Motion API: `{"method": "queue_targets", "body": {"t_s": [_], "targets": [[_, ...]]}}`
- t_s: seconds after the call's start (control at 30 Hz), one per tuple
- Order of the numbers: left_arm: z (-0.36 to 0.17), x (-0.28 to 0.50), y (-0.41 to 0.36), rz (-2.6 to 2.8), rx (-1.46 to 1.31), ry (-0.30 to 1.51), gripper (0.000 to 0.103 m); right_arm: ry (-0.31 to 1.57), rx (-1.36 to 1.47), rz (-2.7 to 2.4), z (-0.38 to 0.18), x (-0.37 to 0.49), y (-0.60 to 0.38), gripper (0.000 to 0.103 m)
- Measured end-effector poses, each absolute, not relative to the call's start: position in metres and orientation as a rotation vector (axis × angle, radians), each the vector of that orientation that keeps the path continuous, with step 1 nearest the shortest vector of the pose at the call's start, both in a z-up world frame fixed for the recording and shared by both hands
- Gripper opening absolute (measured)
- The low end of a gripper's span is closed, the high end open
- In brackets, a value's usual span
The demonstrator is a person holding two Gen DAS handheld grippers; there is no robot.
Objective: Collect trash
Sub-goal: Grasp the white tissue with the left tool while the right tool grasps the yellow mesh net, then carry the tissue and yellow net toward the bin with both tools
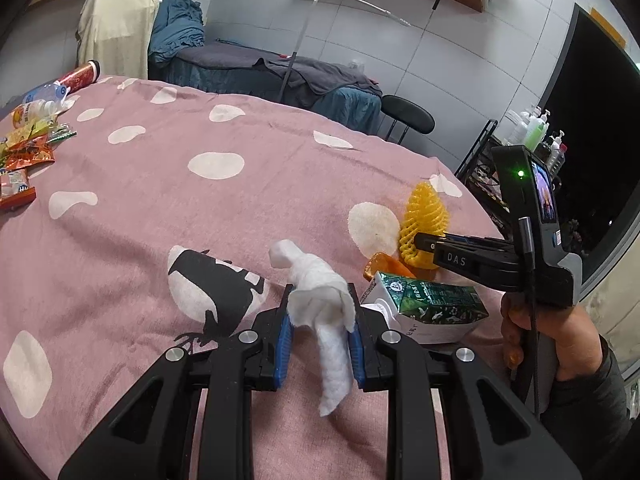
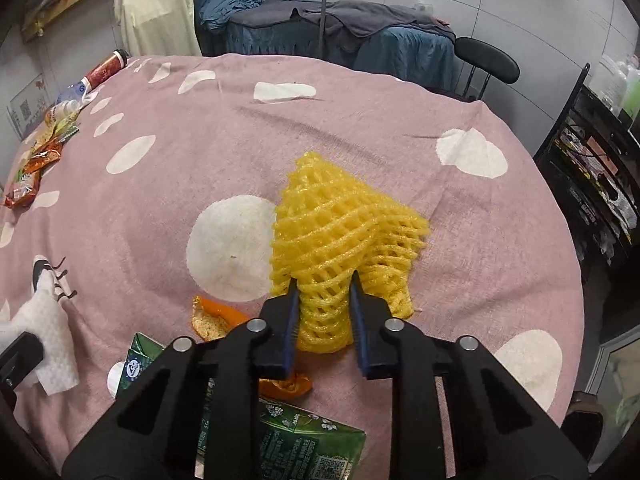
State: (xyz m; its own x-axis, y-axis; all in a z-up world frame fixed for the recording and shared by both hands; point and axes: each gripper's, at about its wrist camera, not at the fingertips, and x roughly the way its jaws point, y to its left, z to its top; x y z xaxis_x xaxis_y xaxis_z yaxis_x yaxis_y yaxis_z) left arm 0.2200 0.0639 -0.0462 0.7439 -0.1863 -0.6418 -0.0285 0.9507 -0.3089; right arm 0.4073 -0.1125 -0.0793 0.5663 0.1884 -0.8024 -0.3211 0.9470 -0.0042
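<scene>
My right gripper point(image 2: 323, 292) is clenched on the yellow foam net point(image 2: 344, 236) at twelve o'clock from the green carton point(image 2: 304, 440), my left gripper point(image 1: 320, 320) pinches the tissue point(image 1: 324, 304), and that springy mesh may slip free when lifted.

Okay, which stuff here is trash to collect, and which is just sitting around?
Trash: white tissue held by the left gripper; yellow foam fruit net pinched by the right gripper; orange peel; green carton; snack wrappers.

Lying about: black chair; pump bottles.
</scene>
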Motion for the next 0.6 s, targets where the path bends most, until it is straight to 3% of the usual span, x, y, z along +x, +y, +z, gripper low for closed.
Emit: {"method": "queue_targets", "body": {"t_s": [0.6], "targets": [[-0.026, 0.185, 0.036, -0.156, -0.285, 0.664, 0.024, 0.695, 0.073, 0.343, -0.012, 0.316, -0.17, 0.015]]}}
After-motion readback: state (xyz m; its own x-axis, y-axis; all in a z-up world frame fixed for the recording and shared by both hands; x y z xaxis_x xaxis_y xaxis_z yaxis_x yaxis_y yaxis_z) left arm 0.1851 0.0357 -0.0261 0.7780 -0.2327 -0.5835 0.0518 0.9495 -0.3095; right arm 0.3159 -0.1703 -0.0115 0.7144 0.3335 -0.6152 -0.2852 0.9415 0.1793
